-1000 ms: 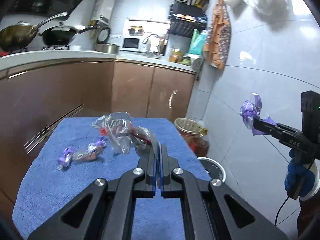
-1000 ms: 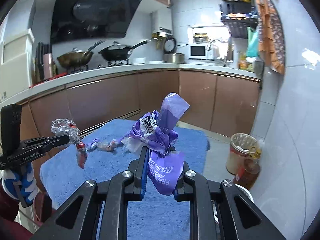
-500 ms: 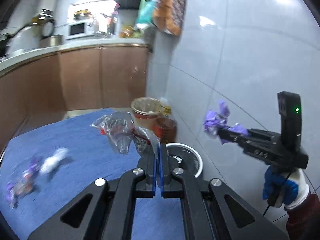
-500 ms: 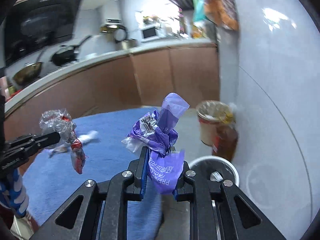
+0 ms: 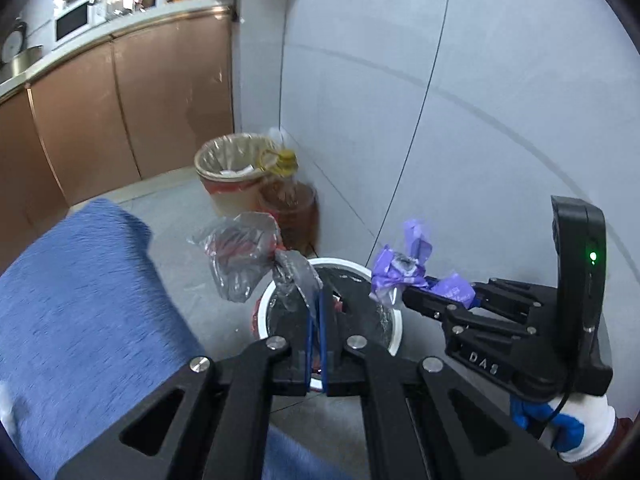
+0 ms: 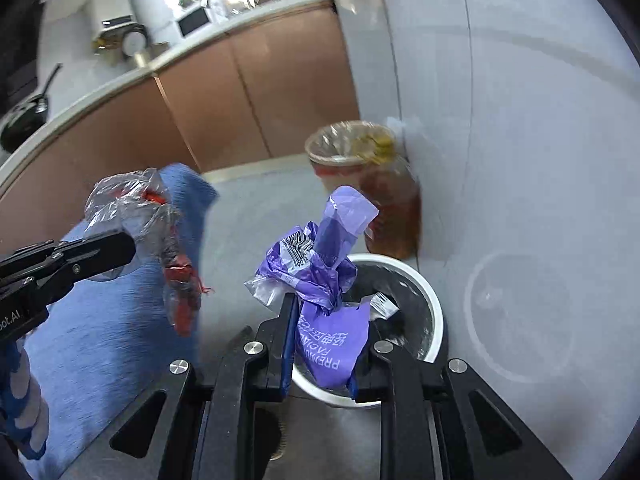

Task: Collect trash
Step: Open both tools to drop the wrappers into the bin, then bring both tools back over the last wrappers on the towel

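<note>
My left gripper (image 5: pixel 317 304) is shut on a crumpled clear plastic wrapper with red print (image 5: pixel 244 252) and holds it above a white-rimmed bin with a black liner (image 5: pixel 394 320) on the floor. The wrapper also shows in the right wrist view (image 6: pixel 144 216), held by the left gripper (image 6: pixel 120 246). My right gripper (image 6: pixel 324 312) is shut on a crumpled purple wrapper (image 6: pixel 320 276), just above the bin's rim (image 6: pixel 434 312). The purple wrapper (image 5: pixel 404 268) and right gripper (image 5: pixel 408 294) show at the bin's right side in the left wrist view.
A blue cloth-covered table (image 5: pixel 80 320) lies to the left of the bin. A tan lined wastebasket (image 5: pixel 228 176) and an amber oil bottle (image 5: pixel 288 200) stand by the grey tiled wall (image 5: pixel 480 100). Brown cabinets (image 5: pixel 120 100) run behind.
Both grippers have swung right, away from the blue table, and now hang over the white-rimmed bin, each still holding its wrapper. The wrappers left on the table are out of view.
</note>
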The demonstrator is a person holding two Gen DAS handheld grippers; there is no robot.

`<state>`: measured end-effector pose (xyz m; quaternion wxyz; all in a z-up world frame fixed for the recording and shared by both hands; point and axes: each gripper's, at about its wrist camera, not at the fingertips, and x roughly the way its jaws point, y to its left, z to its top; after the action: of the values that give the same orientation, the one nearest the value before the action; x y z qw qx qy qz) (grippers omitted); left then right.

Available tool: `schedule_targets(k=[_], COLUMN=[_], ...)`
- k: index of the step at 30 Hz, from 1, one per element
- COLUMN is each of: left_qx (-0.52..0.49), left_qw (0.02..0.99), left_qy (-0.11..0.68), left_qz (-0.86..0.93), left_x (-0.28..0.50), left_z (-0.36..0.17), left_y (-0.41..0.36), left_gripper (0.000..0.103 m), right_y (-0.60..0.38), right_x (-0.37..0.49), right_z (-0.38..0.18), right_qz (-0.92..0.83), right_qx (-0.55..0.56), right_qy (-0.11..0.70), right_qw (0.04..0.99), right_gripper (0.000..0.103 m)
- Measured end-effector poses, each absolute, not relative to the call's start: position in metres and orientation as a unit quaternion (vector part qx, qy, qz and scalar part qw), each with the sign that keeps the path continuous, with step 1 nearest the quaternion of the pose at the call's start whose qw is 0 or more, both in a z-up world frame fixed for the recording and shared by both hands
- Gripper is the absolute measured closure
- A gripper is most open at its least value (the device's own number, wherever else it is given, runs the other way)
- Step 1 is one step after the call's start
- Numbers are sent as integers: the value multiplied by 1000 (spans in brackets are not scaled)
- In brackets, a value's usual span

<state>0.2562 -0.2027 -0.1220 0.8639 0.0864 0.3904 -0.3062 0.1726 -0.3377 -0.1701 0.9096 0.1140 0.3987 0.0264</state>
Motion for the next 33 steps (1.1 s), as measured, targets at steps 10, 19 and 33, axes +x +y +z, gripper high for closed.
schedule_targets(k=[10, 19, 33], left_qx=[89, 64, 40], left_qw=[842, 851, 914], left_qy=[437, 429, 327], left_qz=[-303, -298, -237], left_x=[301, 300, 237], left_z=[-177, -171, -86], left_y=[-238, -228, -156], left_gripper=[98, 62, 62], right_y=[-353, -355, -323], right_x=[205, 205, 169], right_z=[-221, -238, -147], right_qz=[-9, -24, -20], right_qx=[119, 114, 99], right_qy=[444, 465, 393], right_qw=[888, 878, 914], right_gripper=[82, 66, 48])
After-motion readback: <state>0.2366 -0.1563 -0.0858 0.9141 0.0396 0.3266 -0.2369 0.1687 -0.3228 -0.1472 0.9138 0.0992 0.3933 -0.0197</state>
